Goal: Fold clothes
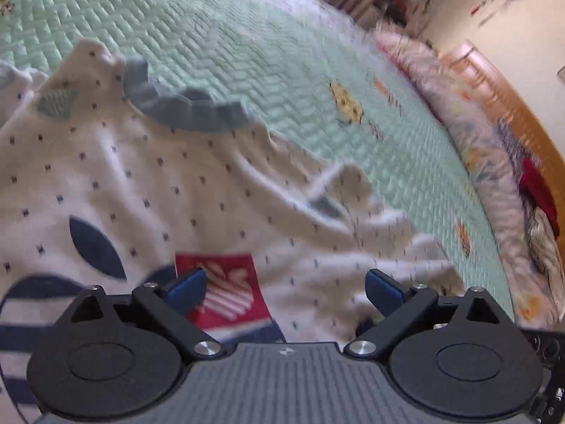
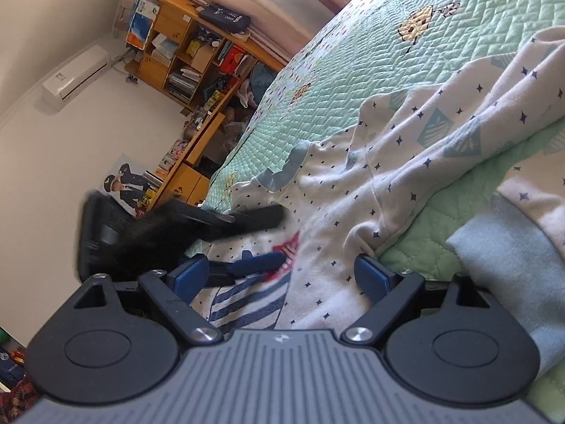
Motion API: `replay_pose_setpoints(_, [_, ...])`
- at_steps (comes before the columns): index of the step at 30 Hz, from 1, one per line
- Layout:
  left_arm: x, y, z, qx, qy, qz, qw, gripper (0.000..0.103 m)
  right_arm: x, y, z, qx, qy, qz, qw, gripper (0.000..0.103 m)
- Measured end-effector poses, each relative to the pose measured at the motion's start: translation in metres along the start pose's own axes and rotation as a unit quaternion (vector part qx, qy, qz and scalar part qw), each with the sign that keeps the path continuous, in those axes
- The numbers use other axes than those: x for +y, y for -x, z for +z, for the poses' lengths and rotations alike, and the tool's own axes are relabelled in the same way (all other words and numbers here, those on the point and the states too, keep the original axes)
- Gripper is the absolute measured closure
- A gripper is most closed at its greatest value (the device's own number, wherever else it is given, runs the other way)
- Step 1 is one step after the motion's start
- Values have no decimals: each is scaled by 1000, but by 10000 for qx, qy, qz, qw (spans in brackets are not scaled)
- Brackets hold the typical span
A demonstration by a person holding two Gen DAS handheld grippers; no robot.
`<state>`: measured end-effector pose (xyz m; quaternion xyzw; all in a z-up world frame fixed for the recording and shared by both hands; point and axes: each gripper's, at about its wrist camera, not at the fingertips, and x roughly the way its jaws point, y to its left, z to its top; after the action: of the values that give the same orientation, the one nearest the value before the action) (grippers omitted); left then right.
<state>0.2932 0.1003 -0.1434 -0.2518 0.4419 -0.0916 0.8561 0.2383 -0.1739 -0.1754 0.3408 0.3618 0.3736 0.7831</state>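
Two hand-held grippers, both with jaws spread wide and nothing between the pads. Left hand-held gripper (image 1: pixel 285 291) hovers low over the shirt (image 1: pixel 148 176), pointing toward its collar (image 1: pixel 183 106); red patch (image 1: pixel 226 293) sits right under its left pad. Right hand-held gripper (image 2: pixel 279 277) is tilted steeply, coming in over the shirt's striped print near a sleeve cuff (image 2: pixel 512 254). The left one shows blurred in the right view (moving, probably).

Progress: early, by my read. Shirt lies crumpled and unfolded on the bed (image 1: pixel 247 35), sleeves bunched, no crease made. Flattening and all folds look left to do. Beyond the bed, a shelf (image 2: pixel 183 53) stands by the wall.
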Motion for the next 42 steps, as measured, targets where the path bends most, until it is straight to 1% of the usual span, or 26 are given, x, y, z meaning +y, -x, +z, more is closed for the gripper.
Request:
replay_pose_setpoints(1, [-5,0,5,-71,20,313,9995,13,0,1,0,-29,-8,18,10000,13])
replay_pose_setpoints(2, [-9,2,11,-154,3,555,9983,13,0,2,0,-58,-17,36,10000,13])
replay_pose_setpoints(3, [-13,4,16,-245,-44,738,9970,13,-1,2,0,-87,-25,54,9999,13])
replay_pose_setpoints(4, [-16,8,21,-302,-55,797,9963,14,-1,3,0,-116,-34,72,9999,13])
replay_pose_setpoints(5, [-17,13,26,-331,-37,755,9966,14,-1,6,1,-196,-56,108,9997,13])
replay_pose_setpoints(7, [-22,23,20,-269,-33,544,9982,13,-4,16,4,-459,-142,251,9985,13])
replay_pose_setpoints(8, [-26,28,14,-220,-36,420,9989,11,-5,23,7,-615,-211,378,9972,13])
replay_pose_setpoints(10, [-32,37,3,-123,-42,172,9998,5,-12,38,12,-935,-457,678,9923,12])
replay_pose_setpoints(12, [-36,45,-11,-47,1,-26,10000,5,-21,51,17,-1194,-748,984,9851,12])
replay_pose_setpoints(14, [-31,48,-33,-34,187,-107,9998,5,-33,54,20,-1239,-1110,1196,9788,12])
replay_pose_setpoints(16, [-20,43,-52,17,367,-200,9991,3,-42,50,20,-1174,-1382,1360,9740,12])
replay_pose_setpoints(18, [-7,38,-67,-24,521,-96,9986,5,-43,41,20,-992,-1445,1440,9739,12])
replay_pose_setpoints(19, [-2,39,-71,-144,613,-172,9979,5,-42,36,21,-893,-1399,1407,9760,12])
replay_pose_setpoints(20, [0,41,-73,-213,698,-222,9971,5,-40,34,21,-849,-1340,1257,9793,12])
replay_pose_setpoints(22, [-4,42,-69,-149,739,-170,9970,5,-37,35,22,-859,-1246,833,9850,12])
replay_pose_setpoints(27, [-18,40,-65,-15,494,-35,9988,3,-40,50,27,-934,-1306,265,9867,12])
replay_pose_setpoints(29, [-20,37,-68,-22,436,15,9990,1,-43,53,28,-986,-1332,75,9861,12])
replay_pose_setpoints(31, [-21,36,-71,-33,333,47,9994,1,-47,52,29,-1004,-1420,-27,9848,14])
replay_pose_setpoints(33, [-22,35,-71,-25,259,60,9996,1,-48,52,29,-1009,-1374,-157,9852,14])
replay_pose_setpoints(35, [-22,35,-72,-31,241,59,9997,1,-45,50,33,-1035,-1248,-477,9856,14])
replay_pose_setpoints(36, [-22,35,-72,-28,227,65,9997,1,-42,48,35,-1016,-1112,-738,9858,14])
replay_pose_setpoints(37, [-22,35,-72,-27,209,73,9998,1,-38,45,38,-972,-916,-1083,9851,13])
replay_pose_setpoints(39, [-24,35,-73,-10,132,93,9999,1,-30,39,44,-877,-520,-1767,9790,13])
replay_pose_setpoints(40, [-24,34,-73,-2,91,99,9999,1,-29,38,46,-851,-466,-1903,9769,13])
replay_pose_setpoints(42, [-25,34,-74,-13,64,109,9999,1,-32,36,47,-826,-542,-1885,9771,11])
